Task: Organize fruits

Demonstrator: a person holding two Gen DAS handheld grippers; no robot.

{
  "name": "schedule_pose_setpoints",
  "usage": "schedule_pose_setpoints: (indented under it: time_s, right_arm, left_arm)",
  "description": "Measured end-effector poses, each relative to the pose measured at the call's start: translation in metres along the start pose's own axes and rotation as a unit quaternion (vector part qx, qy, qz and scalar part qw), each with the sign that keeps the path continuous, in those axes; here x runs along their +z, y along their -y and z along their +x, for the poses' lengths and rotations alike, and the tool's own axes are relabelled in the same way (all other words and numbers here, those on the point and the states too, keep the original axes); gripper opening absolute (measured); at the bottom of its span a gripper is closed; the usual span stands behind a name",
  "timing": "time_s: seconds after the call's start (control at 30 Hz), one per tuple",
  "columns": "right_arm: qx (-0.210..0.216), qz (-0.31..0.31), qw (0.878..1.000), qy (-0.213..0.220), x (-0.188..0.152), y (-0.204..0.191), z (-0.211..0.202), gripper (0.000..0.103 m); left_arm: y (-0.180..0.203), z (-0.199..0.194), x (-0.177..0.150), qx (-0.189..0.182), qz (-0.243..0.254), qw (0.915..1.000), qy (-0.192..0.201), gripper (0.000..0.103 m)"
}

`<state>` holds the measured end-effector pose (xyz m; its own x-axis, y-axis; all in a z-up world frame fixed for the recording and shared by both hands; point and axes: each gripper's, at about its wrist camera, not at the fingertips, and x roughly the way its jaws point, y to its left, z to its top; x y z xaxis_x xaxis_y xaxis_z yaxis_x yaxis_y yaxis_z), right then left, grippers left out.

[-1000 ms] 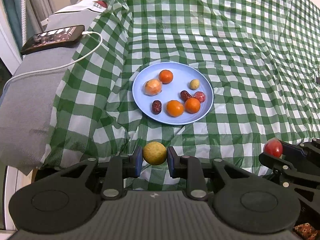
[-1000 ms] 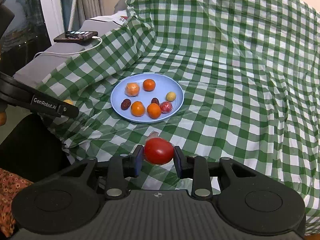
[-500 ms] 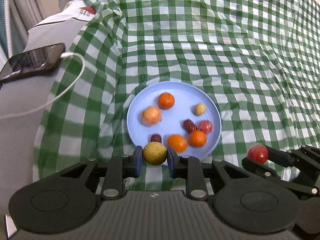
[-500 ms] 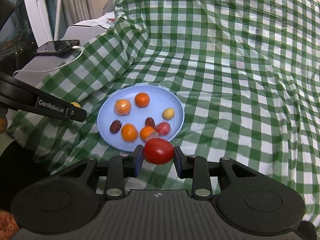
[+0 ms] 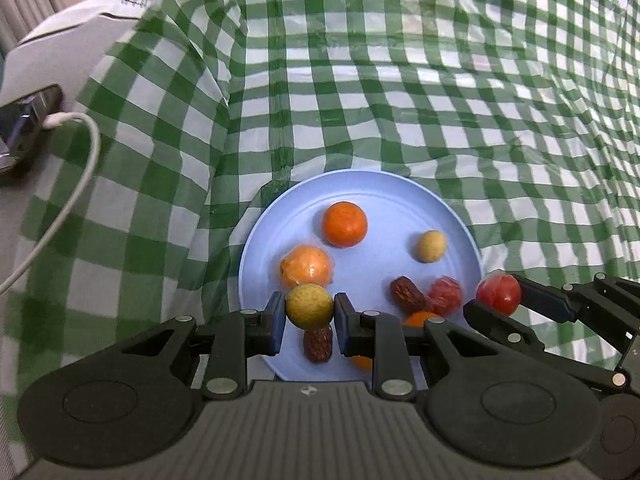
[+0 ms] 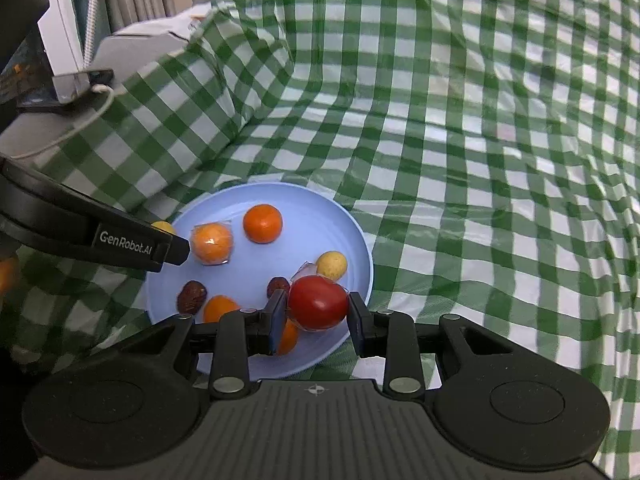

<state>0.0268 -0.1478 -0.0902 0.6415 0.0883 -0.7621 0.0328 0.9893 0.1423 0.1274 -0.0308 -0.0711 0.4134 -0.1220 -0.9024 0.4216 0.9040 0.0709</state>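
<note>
Left hand-held gripper (image 5: 310, 322), as I hold it, pinches a yellow-green fruit (image 5: 309, 306) over the near left part of the blue plate (image 5: 460, 216). My right hand-held gripper (image 6: 318, 322) is clamped on a wrapped red tomato (image 6: 318, 307) over the plate's near right rim. On the plate I see two bare oranges, a wrapped orange (image 5: 306, 267), two dates, a small yellow fruit (image 5: 431, 246), and a wrapped red fruit. Plate sits on green checked cloth (image 5: 400, 100). Far left: phone (image 5: 24, 128) with white cable (image 5: 72, 184).
</note>
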Motion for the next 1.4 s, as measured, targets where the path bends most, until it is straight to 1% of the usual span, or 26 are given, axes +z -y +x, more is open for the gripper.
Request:
schedule_pose_setpoints:
  time_s: [0.13, 0.2, 0.23, 0.27, 0.3, 0.33, 0.37, 0.4, 0.5, 0.6, 0.7, 0.8, 1.0, 1.23, 1.4]
  right_arm:
    - [0.002, -0.005, 1.0, -0.012, 0.002, 0.002, 0.02, 0.034]
    - [0.005, -0.01, 1.0, -0.019, 0.005, 0.001, 0.029, 0.035]
    - [0.006, -0.013, 1.0, -0.021, 0.007, 0.001, 0.033, 0.037]
    - [0.007, -0.019, 1.0, -0.023, 0.008, 0.001, 0.036, 0.049]
    - [0.005, -0.025, 0.999, -0.022, 0.01, 0.0, 0.037, 0.066]
    - [0.002, -0.029, 0.999, -0.018, 0.011, -0.001, 0.037, 0.074]
    - [-0.002, -0.034, 0.999, -0.011, 0.011, -0.001, 0.034, 0.082]
    - [-0.007, -0.037, 0.999, -0.006, 0.011, -0.001, 0.03, 0.085]
    - [-0.014, -0.034, 0.999, -0.009, 0.004, -0.001, 0.013, 0.092]
    - [-0.01, -0.02, 1.0, -0.015, -0.005, -0.001, -0.01, 0.095]
    - [-0.008, -0.011, 1.0, -0.002, -0.018, -0.007, -0.041, 0.099]
    - [-0.014, -0.003, 1.0, 0.016, -0.029, -0.015, -0.067, 0.101]
    - [-0.025, -0.004, 0.999, 0.042, -0.047, -0.029, -0.101, 0.102]
    - [-0.038, -0.009, 0.998, 0.058, -0.06, -0.037, -0.121, 0.102]
    - [-0.045, -0.012, 0.997, 0.067, -0.062, -0.042, -0.129, 0.102]
  left_arm:
    - [0.0, 0.021, 0.005, 0.003, 0.004, 0.9999, -0.009, 0.028]
    - [0.0, 0.027, 0.007, 0.0, 0.01, 0.9999, -0.009, 0.03]
    - [0.0, 0.029, 0.008, -0.004, 0.013, 0.9999, -0.006, 0.049]
    - [0.0, 0.03, 0.009, -0.004, 0.015, 0.9999, -0.004, 0.083]
    - [0.0, 0.028, 0.009, 0.003, 0.014, 0.9999, 0.006, 0.096]
    - [0.0, 0.024, 0.009, 0.01, 0.011, 0.9997, 0.021, 0.103]
    - [0.0, 0.018, 0.007, 0.015, 0.01, 0.9991, 0.038, 0.103]
    - [0.0, 0.013, 0.006, 0.013, 0.015, 0.9989, 0.042, 0.103]
    - [0.002, 0.001, 0.0, 0.008, 0.024, 0.9992, 0.03, 0.103]
    - [0.004, -0.022, -0.013, 0.018, 0.027, 0.9986, 0.042, 0.103]
    - [0.006, -0.049, -0.03, 0.026, 0.018, 0.9984, 0.047, 0.103]
    - [0.004, -0.072, -0.048, 0.026, 0.002, 0.9982, 0.054, 0.103]
    - [0.002, -0.106, -0.079, 0.034, -0.021, 0.9968, 0.069, 0.103]
    - [0.002, -0.121, -0.101, 0.041, -0.028, 0.9959, 0.076, 0.103]
    - [0.005, -0.131, -0.107, 0.046, -0.019, 0.9945, 0.092, 0.103]
